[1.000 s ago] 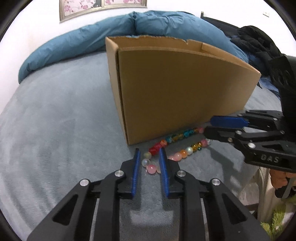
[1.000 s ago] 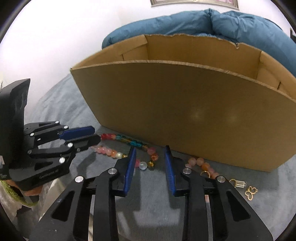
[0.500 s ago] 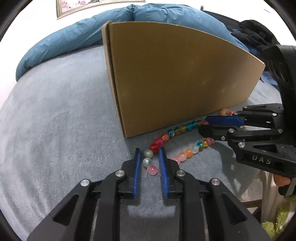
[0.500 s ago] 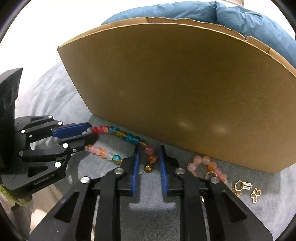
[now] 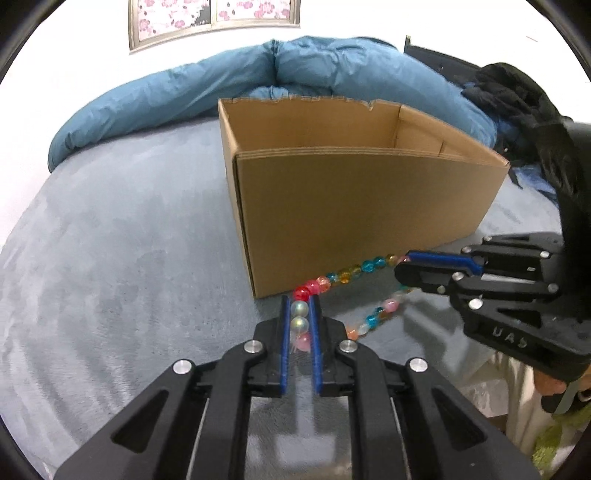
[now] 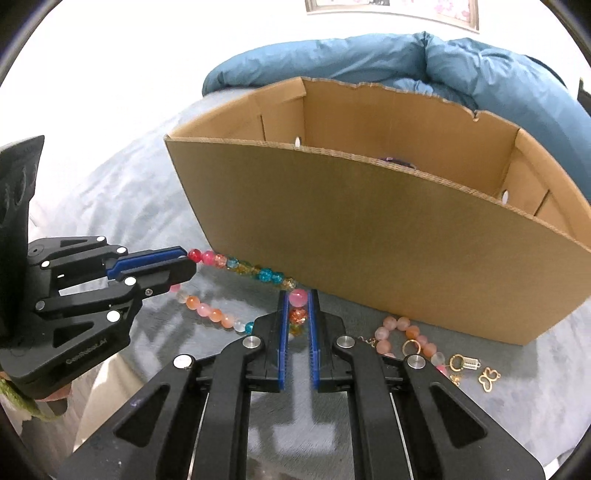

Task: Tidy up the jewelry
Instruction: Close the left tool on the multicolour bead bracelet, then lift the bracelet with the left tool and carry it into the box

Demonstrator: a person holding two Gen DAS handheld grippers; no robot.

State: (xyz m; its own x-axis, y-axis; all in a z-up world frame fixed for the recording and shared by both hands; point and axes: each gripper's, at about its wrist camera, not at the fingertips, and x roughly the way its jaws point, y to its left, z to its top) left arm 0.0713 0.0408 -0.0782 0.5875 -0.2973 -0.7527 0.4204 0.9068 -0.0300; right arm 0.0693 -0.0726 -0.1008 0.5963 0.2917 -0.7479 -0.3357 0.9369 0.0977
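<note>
Grey plush bedding (image 5: 110,258) covers the bed, and both grippers work just above it at its near edge. Nearest in the left wrist view, the left gripper (image 5: 300,306) has just been closing and now pinches one end of the necklace (image 5: 354,272): two pearly beads and a pink one sit between its blue pads. Nearest in the right wrist view, the right gripper (image 6: 298,301) has likewise just been closing and clamps the other end, with a pink bead, an orange one and an amber one between its pads. Between the two grippers the strand runs in two lines: a red, teal and amber stretch close along the foot of the box (image 6: 369,236), and a peach, pink and clear stretch hanging nearer. Whether either stretch touches the bedding cannot be told. To the right of the right gripper a bracelet (image 6: 402,332) of peach beads lies on the bedding with small gold charms (image 6: 476,371) beside it. Behind them stands the open cardboard box; only a sliver of something purple (image 6: 397,161) shows over its front wall. Beyond the box lies a rumpled blue duvet (image 5: 295,77), and above it a framed flower picture (image 5: 214,18) hangs on the white wall.
</note>
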